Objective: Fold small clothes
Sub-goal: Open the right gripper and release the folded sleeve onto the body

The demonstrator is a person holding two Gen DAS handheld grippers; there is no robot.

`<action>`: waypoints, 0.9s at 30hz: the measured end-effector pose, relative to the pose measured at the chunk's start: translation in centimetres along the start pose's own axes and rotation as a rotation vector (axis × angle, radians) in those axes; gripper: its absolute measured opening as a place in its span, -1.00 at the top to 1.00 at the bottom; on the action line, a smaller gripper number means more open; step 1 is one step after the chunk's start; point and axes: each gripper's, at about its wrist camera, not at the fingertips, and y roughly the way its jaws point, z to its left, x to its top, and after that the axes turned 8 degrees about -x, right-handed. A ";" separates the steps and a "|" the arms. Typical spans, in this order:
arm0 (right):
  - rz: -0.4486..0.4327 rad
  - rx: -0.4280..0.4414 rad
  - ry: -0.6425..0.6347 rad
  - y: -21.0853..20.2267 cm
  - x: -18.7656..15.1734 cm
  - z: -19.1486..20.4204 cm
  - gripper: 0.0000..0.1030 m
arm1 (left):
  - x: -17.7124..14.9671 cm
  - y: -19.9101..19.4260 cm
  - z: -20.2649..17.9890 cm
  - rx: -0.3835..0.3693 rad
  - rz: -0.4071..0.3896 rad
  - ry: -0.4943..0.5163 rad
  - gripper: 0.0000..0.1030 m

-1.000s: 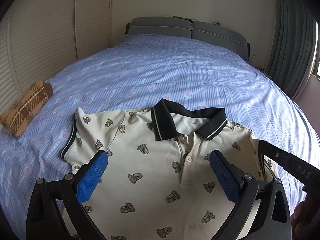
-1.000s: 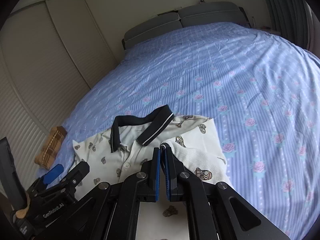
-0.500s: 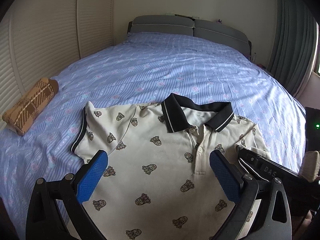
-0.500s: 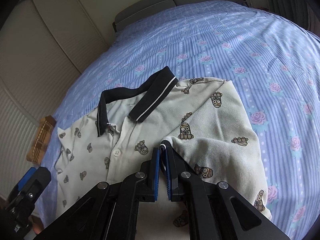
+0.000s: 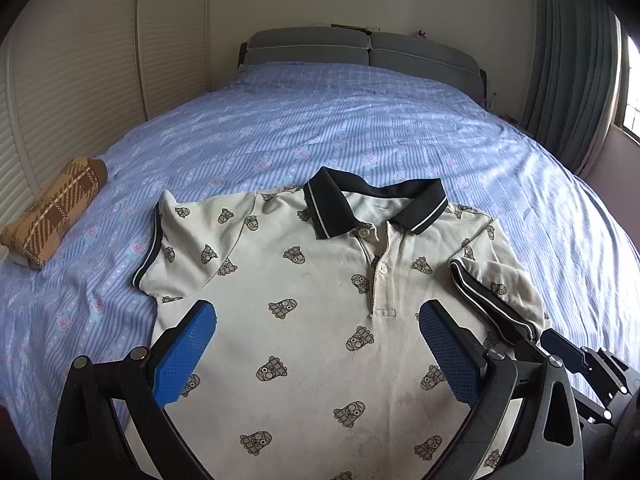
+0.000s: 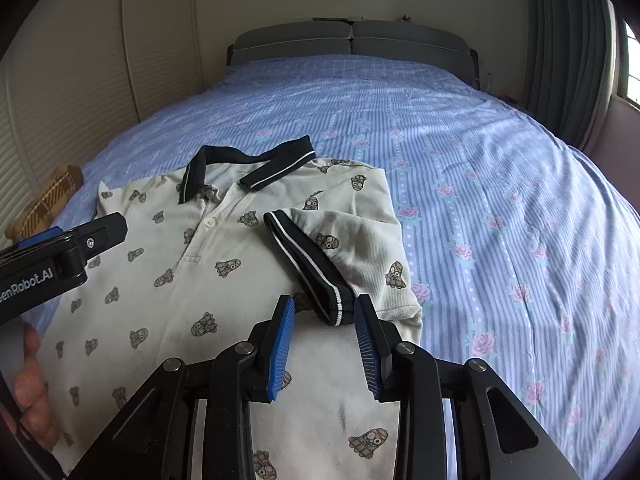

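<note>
A cream polo shirt (image 5: pixel 304 320) (image 6: pixel 168 304) with small printed figures and a black collar (image 5: pixel 372 208) lies face up on the blue bed. Its right sleeve (image 6: pixel 344 248) (image 5: pixel 492 292), edged in black with a white stripe, is folded inward onto the chest. My right gripper (image 6: pixel 324 320) hovers just behind the sleeve's cuff, its jaws opening, and the cuff lies free in front of the blue pads. My left gripper (image 5: pixel 316 344) stands wide open over the shirt's middle with nothing between its fingers. The left sleeve (image 5: pixel 168 240) lies spread flat.
A folded brown plaid garment (image 5: pixel 52 220) rests at the bed's left side beside the louvred wardrobe doors (image 5: pixel 72 92). The grey headboard (image 5: pixel 360 48) is at the far end, curtains (image 5: pixel 568 60) at the right. A hand (image 6: pixel 32 384) shows at the lower left of the right wrist view.
My right gripper carried the right sleeve inward over the chest, then let it go as its jaws parted. The left gripper drifted slightly and stayed open.
</note>
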 end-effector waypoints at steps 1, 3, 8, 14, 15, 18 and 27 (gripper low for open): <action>0.018 -0.038 -0.008 0.5 0.0 0.1 0.38 | 0.0 -0.1 0.2 0.001 0.003 -0.006 -1.00; 0.032 -0.049 0.004 1.3 0.0 -0.1 0.42 | 0.1 -0.4 0.8 -0.002 0.004 -0.026 -1.00; 0.014 -0.092 -0.031 1.5 0.0 0.0 0.89 | 0.3 -1.4 1.8 0.010 -0.019 -0.038 -1.00; 0.002 -0.024 -0.046 -0.5 -1.0 0.8 0.91 | -0.2 -1.4 2.3 0.011 -0.010 -0.048 -1.00; 0.004 -0.011 -0.057 -0.7 -1.4 1.1 0.96 | -0.4 -1.3 2.3 0.012 -0.006 -0.046 -1.00; 0.045 0.001 -0.073 0.2 -2.4 1.7 0.98 | -0.9 -1.0 2.3 0.013 0.003 -0.042 -1.00; -0.023 0.060 0.049 -0.8 -0.9 0.1 0.49 | -1.4 -0.4 4.7 0.014 0.017 -0.074 -1.00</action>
